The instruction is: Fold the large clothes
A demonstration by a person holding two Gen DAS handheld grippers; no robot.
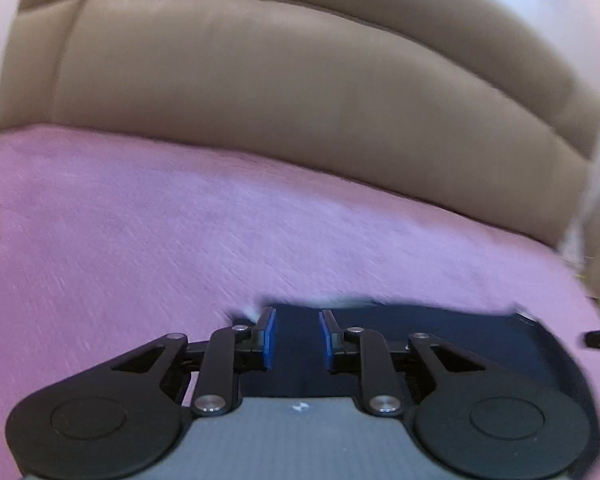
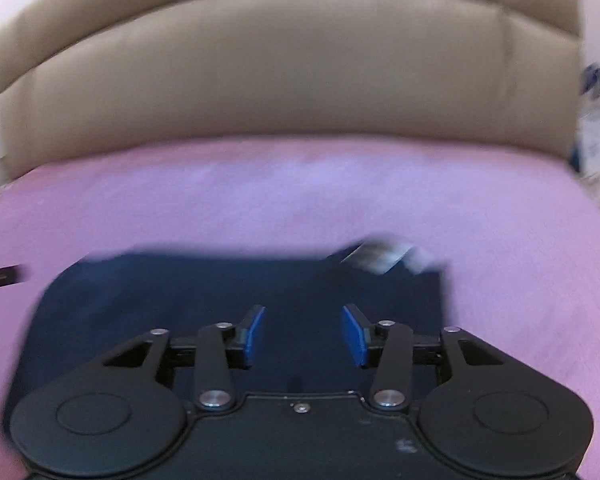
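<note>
Left gripper [image 1: 297, 338] and right gripper [image 2: 303, 332] both hover over the folded navy garment [image 2: 204, 300], jaws apart, gripping nothing. Garment lies flat on pink bedspread [image 2: 300, 192], near beige headboard [image 2: 260, 68].

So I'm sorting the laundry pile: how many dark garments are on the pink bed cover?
1. A dark navy garment lies flat on the pink cover, under both open grippers: left gripper, right gripper. Others may lie out of view.
</note>
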